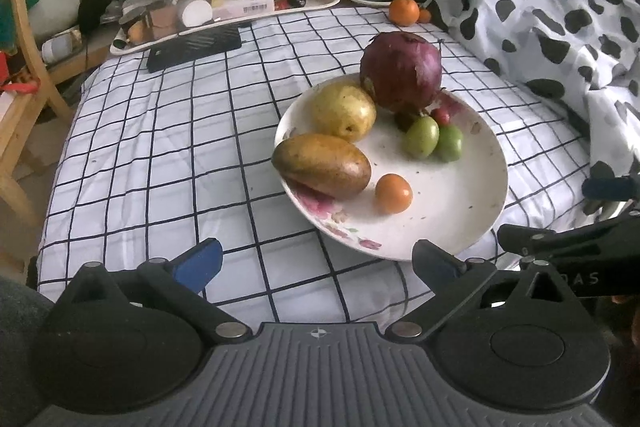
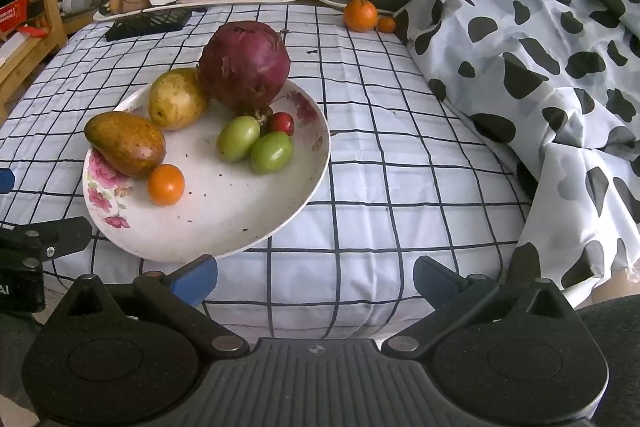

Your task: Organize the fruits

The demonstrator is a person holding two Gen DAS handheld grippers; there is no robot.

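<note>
A: Both our tools are empty, the left gripper (image 1: 316, 265) and right gripper (image 2: 316, 277) spread wide near the plate (image 2: 224, 227).

B: The plate carries mango (image 2: 126, 143), pear (image 2: 176, 99), red onion (image 2: 244, 63), two green fruits (image 2: 256, 145) and a small orange (image 2: 166, 185). Two oranges (image 2: 360, 15) sit far right on the checked cloth (image 2: 400, 187).

A: We'd take the larger one next, pads square on its sides, squeezing gently.
</note>
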